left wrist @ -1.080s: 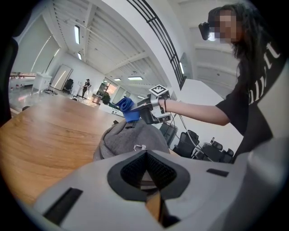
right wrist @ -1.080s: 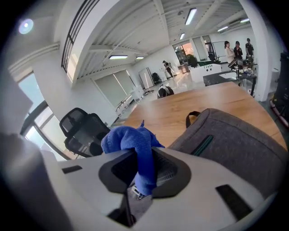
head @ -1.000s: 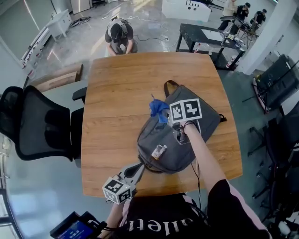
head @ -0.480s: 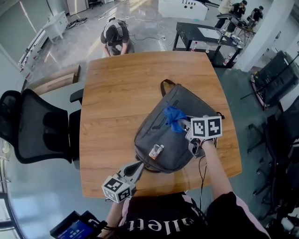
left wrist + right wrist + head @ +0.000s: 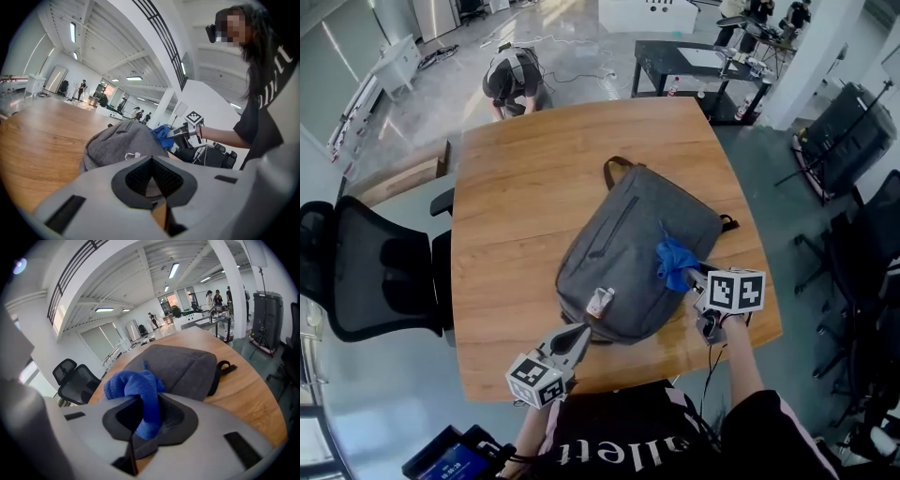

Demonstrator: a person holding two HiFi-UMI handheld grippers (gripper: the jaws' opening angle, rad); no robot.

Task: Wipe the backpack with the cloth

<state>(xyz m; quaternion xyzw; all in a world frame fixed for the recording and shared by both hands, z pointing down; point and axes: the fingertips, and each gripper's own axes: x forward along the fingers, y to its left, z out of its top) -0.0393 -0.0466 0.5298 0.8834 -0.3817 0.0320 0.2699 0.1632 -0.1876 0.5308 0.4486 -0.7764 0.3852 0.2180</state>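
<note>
A grey backpack (image 5: 623,248) lies flat on the wooden table (image 5: 516,178). My right gripper (image 5: 692,277) is shut on a bunched blue cloth (image 5: 675,262), which rests on the backpack's right edge near the table's front right. In the right gripper view the cloth (image 5: 140,392) hangs between the jaws, with the backpack (image 5: 185,364) just beyond. My left gripper (image 5: 577,336) is at the backpack's near bottom edge, its jaws shut on the grey fabric. The left gripper view shows the backpack (image 5: 117,143), the cloth (image 5: 162,135) and the right gripper (image 5: 180,133) behind it.
A small white tag (image 5: 600,302) lies on the backpack's lower part. A black office chair (image 5: 375,272) stands at the table's left. A person (image 5: 511,80) crouches beyond the far edge. A black table (image 5: 694,61) and dark equipment (image 5: 844,122) stand at the back right.
My right gripper has dragged the blue cloth across the backpack, from its upper left side to its right edge. The left gripper has stayed at the bottom edge.
</note>
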